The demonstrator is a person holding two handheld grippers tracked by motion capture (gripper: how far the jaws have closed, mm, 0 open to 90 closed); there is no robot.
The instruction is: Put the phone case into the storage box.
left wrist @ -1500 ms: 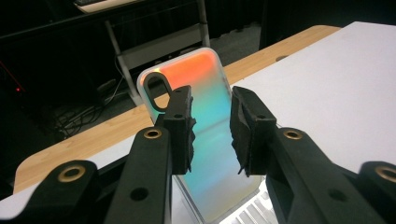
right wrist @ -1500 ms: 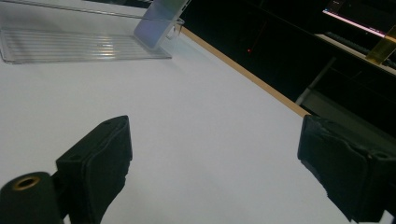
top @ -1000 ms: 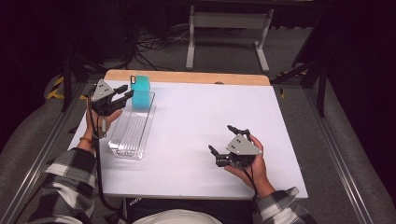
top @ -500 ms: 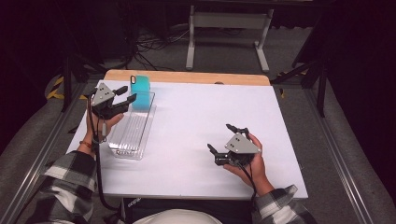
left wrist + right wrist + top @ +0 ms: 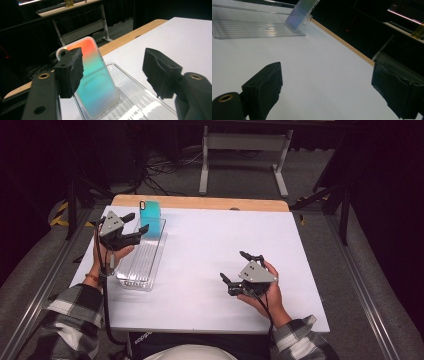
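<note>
White tabletop [image 5: 210, 245] against dark surroundings: a teal-and-orange phone case [image 5: 96, 80] leans upright at the far end of a clear ribbed plastic tray [image 5: 142, 262]. The left gripper [image 5: 134, 227], jaws just opening, has released it; the right gripper [image 5: 235, 267] rests spread, empty.

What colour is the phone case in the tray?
Teal fading to orange at its top; the phone case shows best in the left gripper view.
</note>
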